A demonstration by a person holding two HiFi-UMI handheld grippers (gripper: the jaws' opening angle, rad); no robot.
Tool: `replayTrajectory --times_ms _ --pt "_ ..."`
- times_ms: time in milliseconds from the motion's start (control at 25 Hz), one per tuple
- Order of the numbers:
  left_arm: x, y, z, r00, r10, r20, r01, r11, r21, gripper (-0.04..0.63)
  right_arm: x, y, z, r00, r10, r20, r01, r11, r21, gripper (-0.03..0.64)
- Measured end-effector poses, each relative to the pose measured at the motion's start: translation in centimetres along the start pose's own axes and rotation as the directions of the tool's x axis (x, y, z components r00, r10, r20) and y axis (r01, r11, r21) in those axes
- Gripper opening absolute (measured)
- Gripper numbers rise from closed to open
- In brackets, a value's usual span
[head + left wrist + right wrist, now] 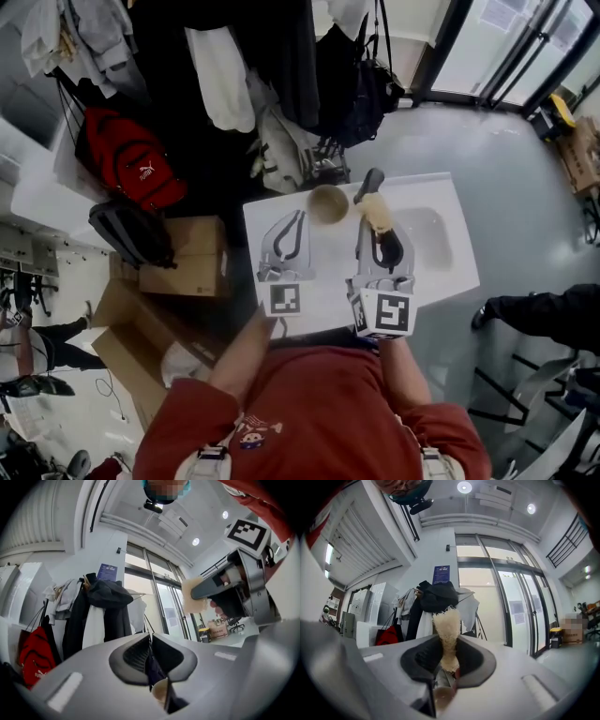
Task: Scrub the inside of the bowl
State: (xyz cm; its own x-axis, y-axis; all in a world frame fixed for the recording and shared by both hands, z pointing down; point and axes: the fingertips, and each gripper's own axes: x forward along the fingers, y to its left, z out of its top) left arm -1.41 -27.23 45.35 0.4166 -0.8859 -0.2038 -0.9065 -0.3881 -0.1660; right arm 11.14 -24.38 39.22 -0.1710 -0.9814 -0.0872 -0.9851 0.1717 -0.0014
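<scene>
Here's the bowl (328, 203), small and tan, sitting upright on the white worktop (323, 281) near its far edge, just ahead of the two grippers and between their tips. Nothing is touching it.

The left gripper (297, 222) has its jaws pressed together on nothing, and the bowl's rim shows just below their tips in the left gripper view. The right gripper (375, 225) is clenched on a pale, fibrous scrubber (446, 630), pinched low down with its frayed tuft standing free above the jaws.

**How it will handle**
- The bowl looks light and rigid with a smooth wall. I'd expect it to skate across that slick worktop under any sideways push.
- The rim on the near left side looks like the place for the free jaws to pinch it, leaving the inside clear.
- The scrubber looks soft and springy and should squash to the curve of the bowl.

**Count**
- One bowl
- One scrubber
- Two grippers
- One shallow basin (433, 239), set into the worktop at the right
</scene>
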Motion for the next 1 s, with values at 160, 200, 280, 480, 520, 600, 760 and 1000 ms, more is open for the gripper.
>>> replayTrajectory --times_ms 160,200,280,480,520,600,760,1000 --pt "1.2 0.0 -4.8 0.995 -0.019 -0.103 0.017 1.0 -0.019 0.085 0.7 -0.6 -0.5 1.0 0.003 -0.011 -0.003 1.0 0.0 0.077" --pt "1.5 0.0 -6.0 0.991 -0.024 -0.133 0.021 0.999 -0.031 0.099 0.8 -0.8 -0.5 1.0 0.004 -0.014 -0.004 1.0 -0.003 0.077" --pt "2.2 -0.2 -8.3 0.981 -0.039 -0.191 0.029 0.998 -0.054 0.128 1.0 -1.2 -0.8 1.0 0.005 -0.023 -0.006 1.0 -0.01 0.077" --pt "3.0 -1.4 -14.7 0.919 -0.089 -0.384 0.045 0.991 -0.123 0.157 0.9 -2.8 -1.8 0.999 -0.015 -0.052 0.015 1.0 -0.005 0.077" --pt "3.1 -1.5 -15.7 0.906 -0.095 -0.412 0.043 0.99 -0.135 0.161 0.9 -3.0 -2.0 0.998 -0.019 -0.057 0.019 1.0 -0.004 0.077" --pt "3.3 -1.8 -17.5 0.878 -0.107 -0.467 0.034 0.986 -0.162 0.163 1.0 -3.4 -2.3 0.997 -0.022 -0.067 0.021 1.0 -0.004 0.077" --pt "3.5 -2.2 -20.7 0.812 -0.145 -0.565 -0.022 0.96 -0.278 0.179 1.2 -4.3 -2.8 0.996 -0.028 -0.08 0.028 1.0 0.001 0.077" --pt "4.1 -1.9 -22.7 0.768 -0.158 -0.62 -0.137 0.906 -0.401 0.179 1.5 -5.1 -3.5 0.994 -0.038 -0.098 0.038 0.999 0.002 0.077"
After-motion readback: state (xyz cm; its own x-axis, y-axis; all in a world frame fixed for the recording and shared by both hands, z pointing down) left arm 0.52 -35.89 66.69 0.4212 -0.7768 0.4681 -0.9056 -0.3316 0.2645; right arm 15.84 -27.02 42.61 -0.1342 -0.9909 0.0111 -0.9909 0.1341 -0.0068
